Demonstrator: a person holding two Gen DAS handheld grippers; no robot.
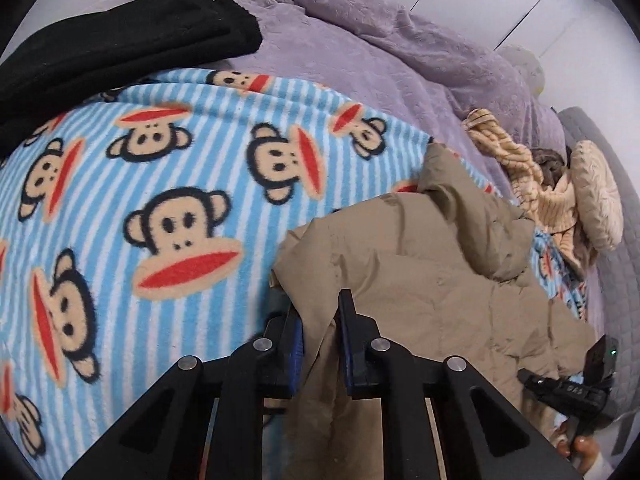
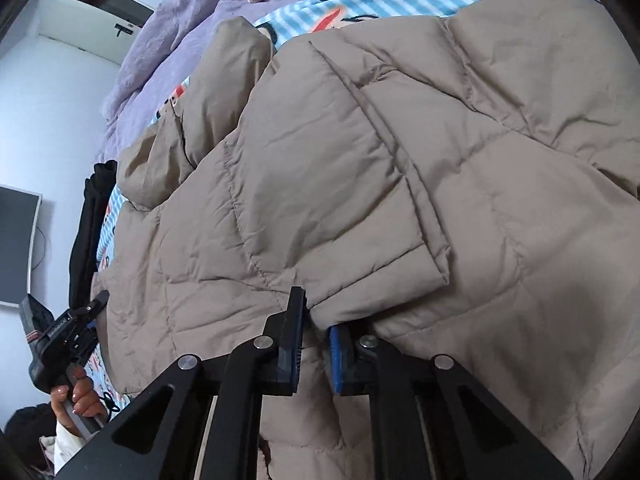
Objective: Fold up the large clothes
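Observation:
A tan quilted puffer jacket point(image 1: 432, 280) lies on a blue striped monkey-print blanket point(image 1: 168, 216) on a bed. My left gripper point(image 1: 318, 320) is shut on the jacket's hem edge, with fabric hanging between its fingers. In the right wrist view the jacket point(image 2: 360, 168) fills the frame, and my right gripper point(image 2: 316, 320) is shut on a sleeve cuff near the jacket's bottom edge. The left gripper point(image 2: 94, 304) also shows there at the jacket's left edge. The right gripper's body point(image 1: 568, 388) shows at the lower right of the left wrist view.
A folded black garment point(image 1: 120, 52) lies at the blanket's far left. A purple bedspread point(image 1: 380, 52) covers the bed beyond. A beige knit heap and a round cushion point(image 1: 596, 196) lie at the right. A dark monitor point(image 2: 16, 248) hangs on the wall.

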